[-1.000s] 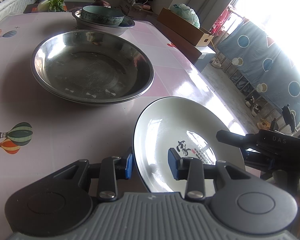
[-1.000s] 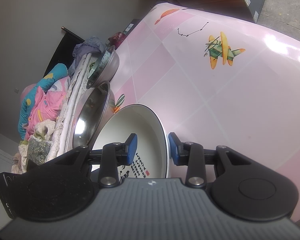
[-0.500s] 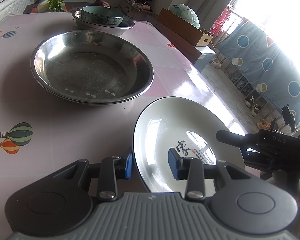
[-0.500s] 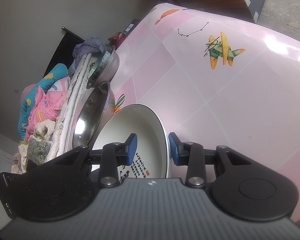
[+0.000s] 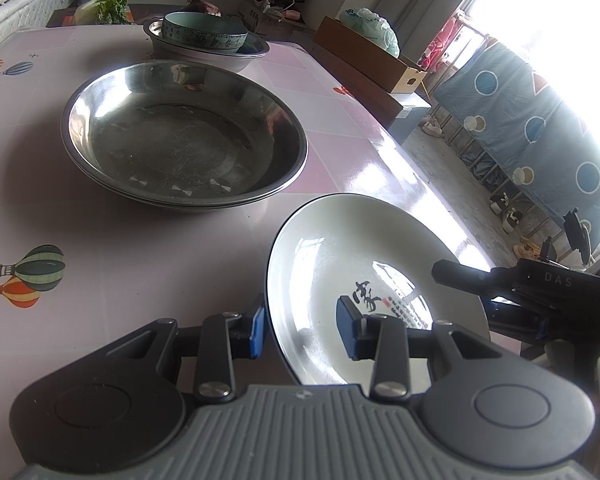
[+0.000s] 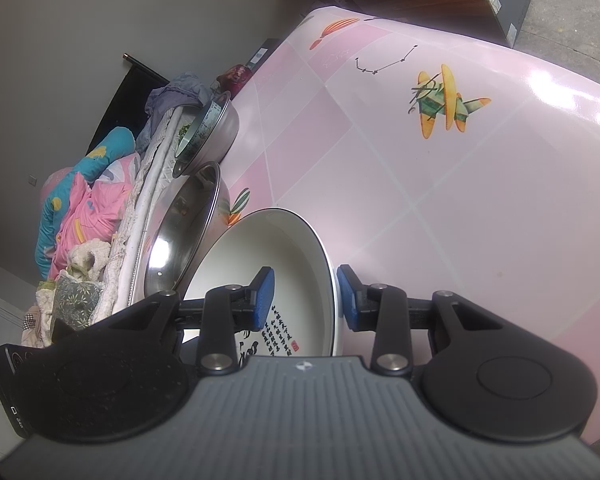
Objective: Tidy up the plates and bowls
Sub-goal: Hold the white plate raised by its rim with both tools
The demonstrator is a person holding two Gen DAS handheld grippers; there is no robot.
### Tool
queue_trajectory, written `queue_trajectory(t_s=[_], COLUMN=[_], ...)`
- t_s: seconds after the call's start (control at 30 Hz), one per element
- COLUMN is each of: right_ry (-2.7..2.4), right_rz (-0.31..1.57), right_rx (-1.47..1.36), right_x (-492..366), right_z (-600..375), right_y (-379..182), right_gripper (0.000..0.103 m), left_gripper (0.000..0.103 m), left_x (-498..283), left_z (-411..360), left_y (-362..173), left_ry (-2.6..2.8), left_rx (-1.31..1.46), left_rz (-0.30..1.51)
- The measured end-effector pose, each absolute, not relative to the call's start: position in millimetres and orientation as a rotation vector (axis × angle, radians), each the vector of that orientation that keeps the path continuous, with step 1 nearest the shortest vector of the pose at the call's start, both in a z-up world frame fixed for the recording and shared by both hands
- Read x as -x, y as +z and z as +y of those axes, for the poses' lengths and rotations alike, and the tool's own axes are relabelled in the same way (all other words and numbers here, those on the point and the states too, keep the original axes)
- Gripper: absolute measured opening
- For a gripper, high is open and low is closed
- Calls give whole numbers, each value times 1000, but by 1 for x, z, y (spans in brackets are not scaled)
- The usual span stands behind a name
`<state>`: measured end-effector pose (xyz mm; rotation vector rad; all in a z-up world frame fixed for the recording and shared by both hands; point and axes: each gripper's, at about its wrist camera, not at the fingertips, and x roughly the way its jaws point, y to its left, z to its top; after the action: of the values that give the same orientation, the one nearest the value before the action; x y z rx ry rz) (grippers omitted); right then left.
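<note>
Nothing has moved since the earlier frames — the stacked steel basins [image 5: 184,140] sit mid-table [image 5: 100,280], the white plate [image 5: 364,280] just beside them. Left gripper [image 5: 302,330] and right gripper [image 6: 304,300] each straddle its rim, though whether the pads press it I cannot tell — so no progress.

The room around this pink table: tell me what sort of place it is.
Probably a lived-in home, a bedroom-cum-dining space: a mattress heaped with colourful bedding edges the table, cardboard boxes stand alongside, and shoes sit beneath a blue patterned curtain.
</note>
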<state>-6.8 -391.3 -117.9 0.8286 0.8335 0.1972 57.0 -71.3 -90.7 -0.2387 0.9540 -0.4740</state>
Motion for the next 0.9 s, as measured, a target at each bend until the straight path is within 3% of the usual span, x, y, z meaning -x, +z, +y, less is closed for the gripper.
queue_trajectory(t_s=[0.9], right_ry=[190], right_rz=[822], right_rx=[-793], right_x=[7], right_z=[-389], right_y=[-116], right_gripper=[34], left_gripper=[35], left_x=[-48], left_z=[-84], left_y=[-89], left_ry=[-441], left_rx=[139], left_rz=[899])
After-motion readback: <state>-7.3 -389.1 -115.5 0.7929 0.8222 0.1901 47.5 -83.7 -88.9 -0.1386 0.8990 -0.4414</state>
